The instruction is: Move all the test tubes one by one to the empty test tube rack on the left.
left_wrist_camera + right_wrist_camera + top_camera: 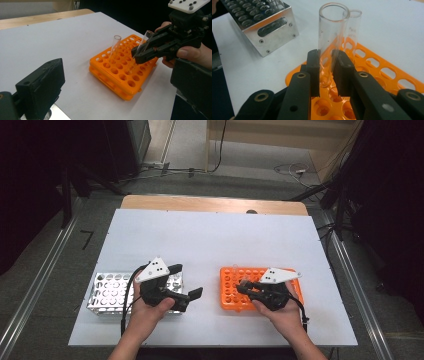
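Right gripper view: clear glass tube (332, 37) pinched between black jaws of right gripper (326, 72), rounded bottom over hole of orange rack (387, 72), tilted. Second tube (352, 32) stands in rack just behind. Left gripper view: held tube (140, 47) leans; other tube (114, 46) upright-ish in rack (117, 75). High view: left gripper (187, 280) jaws spread wide, gripping nothing, above metal rack (107, 292) at left. Both racks on white table (210, 240), well apart.
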The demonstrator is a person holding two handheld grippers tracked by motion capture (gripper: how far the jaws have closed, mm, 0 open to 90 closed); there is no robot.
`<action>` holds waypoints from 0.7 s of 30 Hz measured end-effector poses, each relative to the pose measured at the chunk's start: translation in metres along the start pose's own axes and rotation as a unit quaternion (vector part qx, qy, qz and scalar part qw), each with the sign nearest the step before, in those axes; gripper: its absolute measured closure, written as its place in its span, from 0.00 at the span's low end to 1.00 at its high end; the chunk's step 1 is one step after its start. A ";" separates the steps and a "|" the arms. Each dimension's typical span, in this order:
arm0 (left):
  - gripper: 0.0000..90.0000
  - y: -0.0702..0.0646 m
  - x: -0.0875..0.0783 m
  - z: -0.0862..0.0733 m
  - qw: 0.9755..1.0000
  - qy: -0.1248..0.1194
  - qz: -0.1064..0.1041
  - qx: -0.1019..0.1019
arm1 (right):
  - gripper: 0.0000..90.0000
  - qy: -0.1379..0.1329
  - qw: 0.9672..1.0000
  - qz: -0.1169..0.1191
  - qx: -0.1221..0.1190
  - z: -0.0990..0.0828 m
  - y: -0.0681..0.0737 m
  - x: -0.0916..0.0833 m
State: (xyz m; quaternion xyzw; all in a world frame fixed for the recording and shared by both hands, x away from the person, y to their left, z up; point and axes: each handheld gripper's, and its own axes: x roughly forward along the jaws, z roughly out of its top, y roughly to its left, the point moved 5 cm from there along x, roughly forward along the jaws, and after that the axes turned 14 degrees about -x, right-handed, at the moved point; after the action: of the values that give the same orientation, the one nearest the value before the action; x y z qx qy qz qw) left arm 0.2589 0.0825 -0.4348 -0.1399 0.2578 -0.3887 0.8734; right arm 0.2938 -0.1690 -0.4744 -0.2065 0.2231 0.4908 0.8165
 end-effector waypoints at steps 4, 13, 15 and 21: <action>0.00 -0.004 0.001 0.000 1.000 0.000 -0.002 0.003 | 0.82 -0.008 1.000 -0.002 -0.008 0.005 0.002 -0.006; 0.00 -0.013 0.008 -0.001 1.000 0.009 -0.014 0.011 | 0.82 -0.019 1.000 0.002 -0.020 0.015 0.009 -0.012; 0.00 -0.015 0.010 -0.001 1.000 0.011 -0.017 0.012 | 0.82 -0.022 1.000 0.004 -0.022 0.017 0.011 -0.013; 0.01 -0.024 0.013 -0.001 0.999 0.011 -0.030 0.014 | 0.82 -0.032 0.999 0.018 -0.026 0.023 0.017 -0.015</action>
State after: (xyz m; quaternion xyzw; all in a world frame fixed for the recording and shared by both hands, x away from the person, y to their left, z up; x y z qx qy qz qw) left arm 0.2511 0.0574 -0.4297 -0.1313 0.2574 -0.4198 0.8604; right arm 0.2759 -0.1593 -0.4495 -0.2076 0.1875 0.5175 0.8086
